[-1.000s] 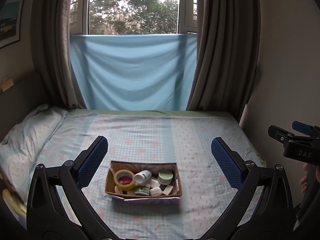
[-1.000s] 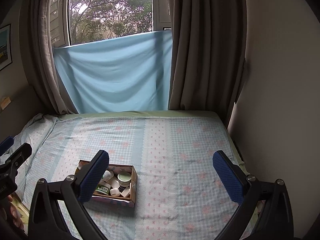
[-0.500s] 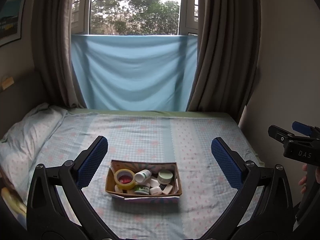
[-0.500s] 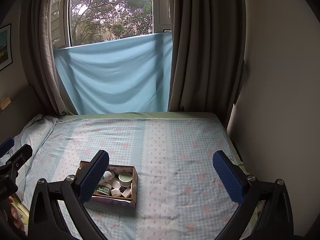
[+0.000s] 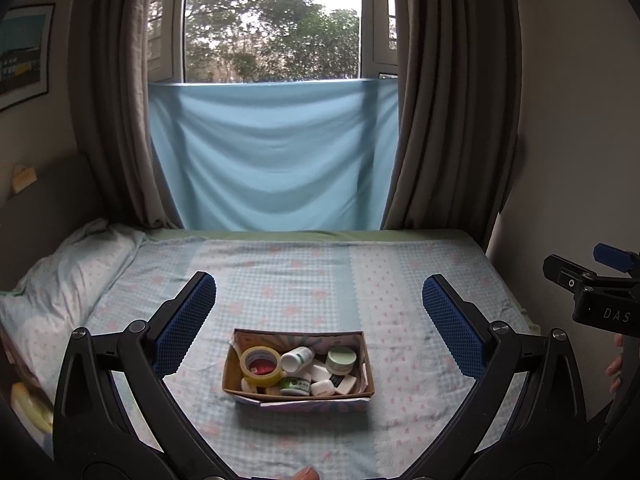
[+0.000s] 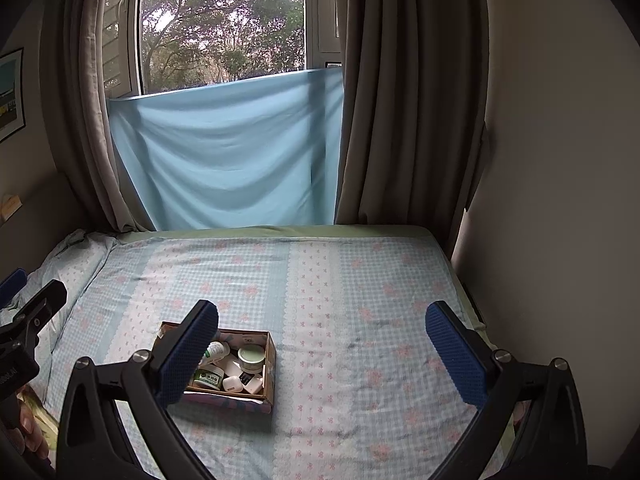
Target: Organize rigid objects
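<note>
A bed (image 5: 320,280) fills the room ahead of me, covered with a soft checked sheet in pale blue and white with faded pink flowers. At 12 o'clock a window (image 5: 272,20) shows leafy trees, and a smooth light-blue cloth (image 5: 272,152) hangs in shallow folds across its lower half. Heavy grey-brown curtains (image 5: 452,100) fall in long pleats on both sides. A rumpled pillow (image 5: 68,272) lies at 10 o'clock, and a framed picture (image 5: 24,52) hangs on the wall above it.

My left gripper (image 5: 319,328) is spread wide and holds nothing; its fingers (image 5: 186,324) wear blue pads with a fine dimpled grip on black curved arms. My right gripper (image 6: 322,354) is equally wide apart and empty, with the same blue textured fingers (image 6: 454,354).

The cardboard box (image 5: 298,398) sits on the sheet near the close edge of the bed, straight ahead at 12 o'clock between my left fingers, and at 10 o'clock from my right, partly behind that gripper's left finger. It is a shallow rectangular tray with a printed inner wall. Inside it, at the 9 o'clock end, lies a ring of yellow tape (image 5: 261,365). Beside that lies a white bottle (image 5: 297,358) on its side, a round jar with a pale green lid (image 5: 341,361), a small green-labelled tub (image 5: 296,386) and a few glossy white cases (image 5: 322,389), packed touching one another.
</note>
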Action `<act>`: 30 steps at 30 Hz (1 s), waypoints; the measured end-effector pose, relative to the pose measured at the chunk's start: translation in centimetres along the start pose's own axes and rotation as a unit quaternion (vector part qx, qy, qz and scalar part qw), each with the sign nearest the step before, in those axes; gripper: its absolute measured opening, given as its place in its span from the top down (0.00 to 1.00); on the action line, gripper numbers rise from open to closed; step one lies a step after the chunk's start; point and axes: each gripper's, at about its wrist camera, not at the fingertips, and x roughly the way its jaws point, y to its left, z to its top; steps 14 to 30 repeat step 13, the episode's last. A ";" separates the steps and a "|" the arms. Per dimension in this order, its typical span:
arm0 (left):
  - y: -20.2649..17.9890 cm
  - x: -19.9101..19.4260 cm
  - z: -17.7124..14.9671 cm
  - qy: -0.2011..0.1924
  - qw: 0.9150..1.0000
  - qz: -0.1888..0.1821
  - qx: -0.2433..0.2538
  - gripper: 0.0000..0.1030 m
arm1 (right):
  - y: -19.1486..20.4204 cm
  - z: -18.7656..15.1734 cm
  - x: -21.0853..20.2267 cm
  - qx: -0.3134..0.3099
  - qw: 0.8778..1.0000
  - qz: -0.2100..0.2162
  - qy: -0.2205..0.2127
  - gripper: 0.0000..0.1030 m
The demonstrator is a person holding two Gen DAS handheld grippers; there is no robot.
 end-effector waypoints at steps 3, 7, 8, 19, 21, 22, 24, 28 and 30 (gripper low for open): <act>-0.1 -0.4 0.1 -0.008 1.000 -0.011 -0.003 0.00 | -0.1 0.0 -0.1 0.002 1.000 -0.002 -0.001 0.00; 0.4 -0.5 0.2 -0.003 0.999 -0.034 -0.024 0.00 | 0.0 0.0 -0.3 0.004 1.000 -0.001 -0.001 0.00; 0.5 -0.5 0.1 -0.002 0.999 -0.036 -0.027 0.00 | 0.0 0.0 -0.3 0.003 1.000 -0.001 -0.002 0.00; 0.8 -0.6 -0.1 -0.005 0.999 -0.032 -0.030 0.00 | 0.2 -0.1 -0.4 0.002 1.000 0.000 -0.003 0.00; 0.8 -0.6 -0.1 -0.005 0.999 -0.032 -0.030 0.00 | 0.2 -0.1 -0.4 0.002 1.000 0.000 -0.003 0.00; 0.8 -0.6 -0.1 -0.005 0.999 -0.032 -0.030 0.00 | 0.2 -0.1 -0.4 0.002 1.000 0.000 -0.003 0.00; 0.8 -0.6 -0.1 -0.005 0.999 -0.032 -0.030 0.00 | 0.2 -0.1 -0.4 0.002 1.000 0.000 -0.003 0.00; 0.8 -0.6 -0.1 -0.005 0.999 -0.032 -0.030 0.00 | 0.2 -0.1 -0.4 0.002 1.000 0.000 -0.003 0.00; 0.8 -0.6 -0.1 -0.005 0.999 -0.032 -0.030 0.00 | 0.2 -0.1 -0.4 0.002 1.000 0.000 -0.003 0.00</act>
